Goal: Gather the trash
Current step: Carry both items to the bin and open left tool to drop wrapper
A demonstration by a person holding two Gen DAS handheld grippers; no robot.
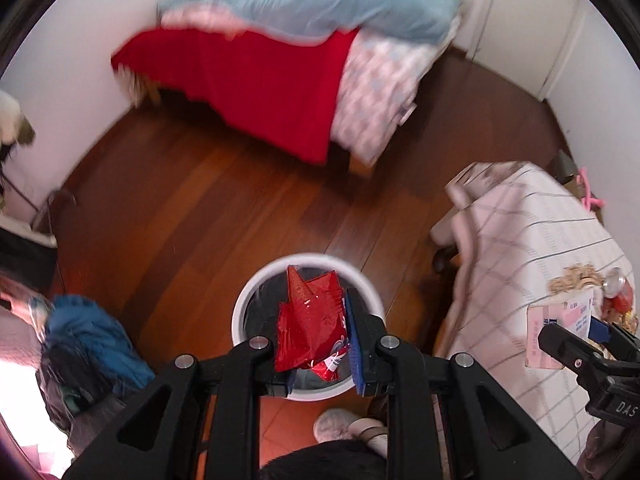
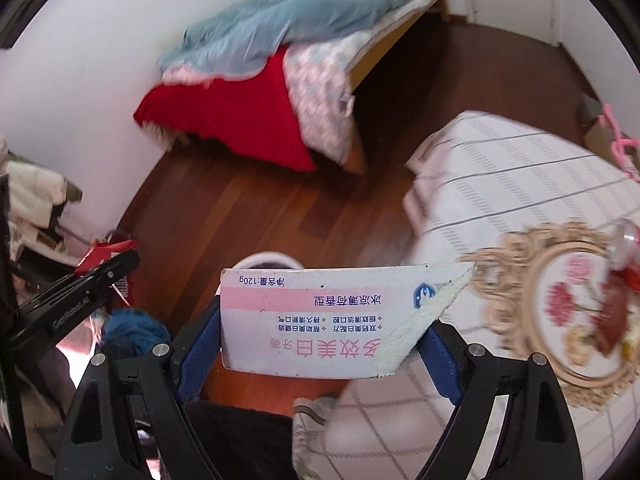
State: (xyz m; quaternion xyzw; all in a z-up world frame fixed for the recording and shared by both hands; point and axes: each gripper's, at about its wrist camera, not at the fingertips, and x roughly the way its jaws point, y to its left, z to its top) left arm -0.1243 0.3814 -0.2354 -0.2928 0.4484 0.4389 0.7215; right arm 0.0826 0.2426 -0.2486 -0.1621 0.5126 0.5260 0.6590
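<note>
right now the left gripper hangs over the round white plastic trash bin on the brown wooden floor. between its blue pads it has a crinkly, shiny red snack wrapper. the wrapper is over the dark liner inside the bin, and i think it is about to be dropped in. it is not in the bin yet. the jaws look closed in tight on it, though i can only see one pad well.

the right gripper holds a flat white and pink cardboard toothpaste box. its jaws are spread wide, with a blue pad pressed on each end of the box. one corner of the box is torn and shows rough grey card. this box is up in the air, near the edge of the desk, with the bin just behind it.

so two bits of trash are picked up, and both must go in the bin. on the desk with the white checked cloth there is a round mat with a gold lacy edge. on it i can see a small can with a silver top and some red stuff, but it is too blurry to say what. those may be trash too.

the wrapper is thin and floppy. the box is stiff with straight sides.
</note>
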